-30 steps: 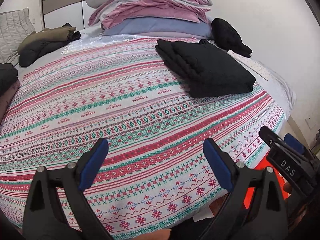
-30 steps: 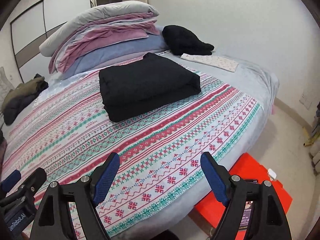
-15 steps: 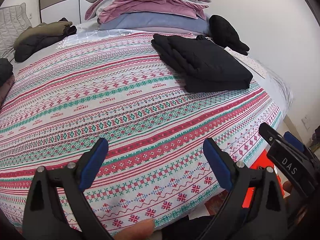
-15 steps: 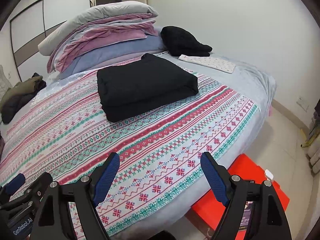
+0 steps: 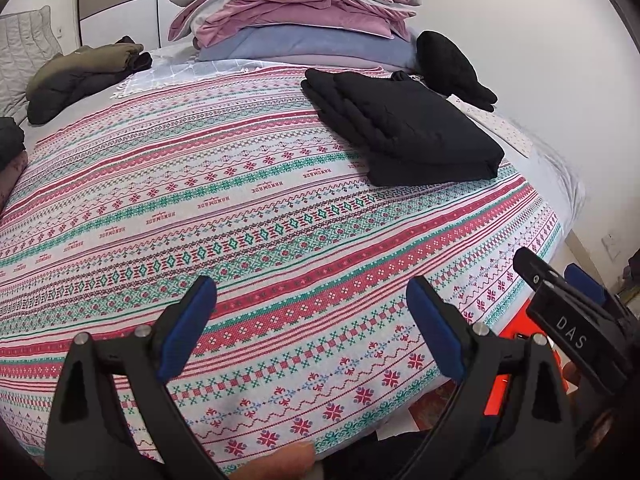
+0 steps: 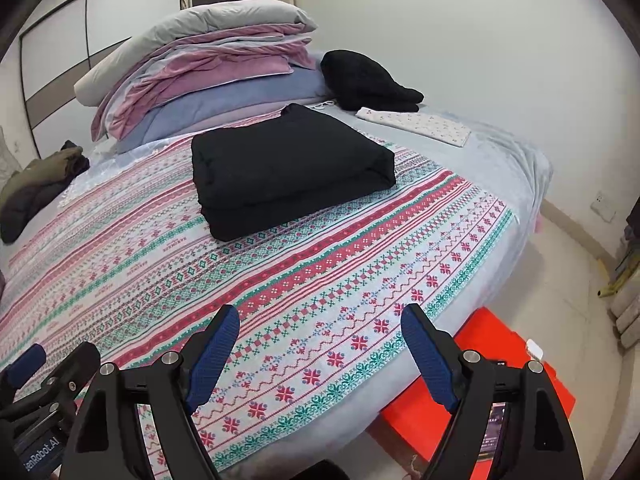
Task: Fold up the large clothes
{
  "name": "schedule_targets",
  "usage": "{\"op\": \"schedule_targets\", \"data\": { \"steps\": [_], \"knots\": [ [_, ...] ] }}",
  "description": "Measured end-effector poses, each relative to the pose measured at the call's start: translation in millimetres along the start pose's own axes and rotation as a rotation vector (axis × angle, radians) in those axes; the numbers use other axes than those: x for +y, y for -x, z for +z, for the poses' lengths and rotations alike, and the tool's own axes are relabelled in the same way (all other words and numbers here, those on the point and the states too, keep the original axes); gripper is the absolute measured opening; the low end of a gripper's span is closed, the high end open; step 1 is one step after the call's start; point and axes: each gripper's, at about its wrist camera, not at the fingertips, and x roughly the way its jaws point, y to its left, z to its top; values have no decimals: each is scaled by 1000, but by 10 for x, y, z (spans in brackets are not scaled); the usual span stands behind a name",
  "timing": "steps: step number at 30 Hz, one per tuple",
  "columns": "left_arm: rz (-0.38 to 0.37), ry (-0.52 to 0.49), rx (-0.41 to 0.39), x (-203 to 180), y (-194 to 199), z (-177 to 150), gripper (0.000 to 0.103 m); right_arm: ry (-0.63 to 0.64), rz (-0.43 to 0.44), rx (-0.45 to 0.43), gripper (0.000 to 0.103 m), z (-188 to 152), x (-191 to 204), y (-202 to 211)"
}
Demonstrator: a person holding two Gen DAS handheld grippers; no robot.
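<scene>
The bed [image 5: 560,184] fills both views, spread with a patterned blanket [image 5: 240,208] in red, green and white bands that runs flat and smooth ahead of both tools. At the far end, well beyond either tool, sits a tall stack of bedding [image 6: 208,64] in grey, pink and blue.

Now the task's piece: a black garment [image 6: 288,168], folded into a thick, squared-off bundle, lies on the blanket ahead of the right tool [image 6: 318,354] and ahead and off to the right of the left tool [image 5: 312,320]. Its edges look even and its layers sit stacked, so that fold reads as finished.

Neither tool touches it. The left tool hangs over the near edge of the bed with its jaws spread wide and nothing between them; the right tool is the same, jaws apart and empty, just over the bed's near corner.

What could be left? A second black garment [image 6: 364,80] lies in a loose heap far ahead of the right tool, beside the bedding stack, and an olive and dark jacket [image 5: 80,72] is bunched far ahead and left of the left tool. Both look unfolded, so they are likely candidates for the next round.

Smaller still: a pale flowered cloth [image 6: 416,124] lies flat beyond the folded bundle, and a red box [image 6: 480,384] sits on the floor below the right tool.
</scene>
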Motion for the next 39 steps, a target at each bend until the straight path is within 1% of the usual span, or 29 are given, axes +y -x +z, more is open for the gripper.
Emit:
{"op": "schedule_targets", "data": {
  "steps": [39],
  "knots": [
    [-17,-15,6,-48,1,-23,96,16,-10,10,84,4,-1,-48]
  ]
}}
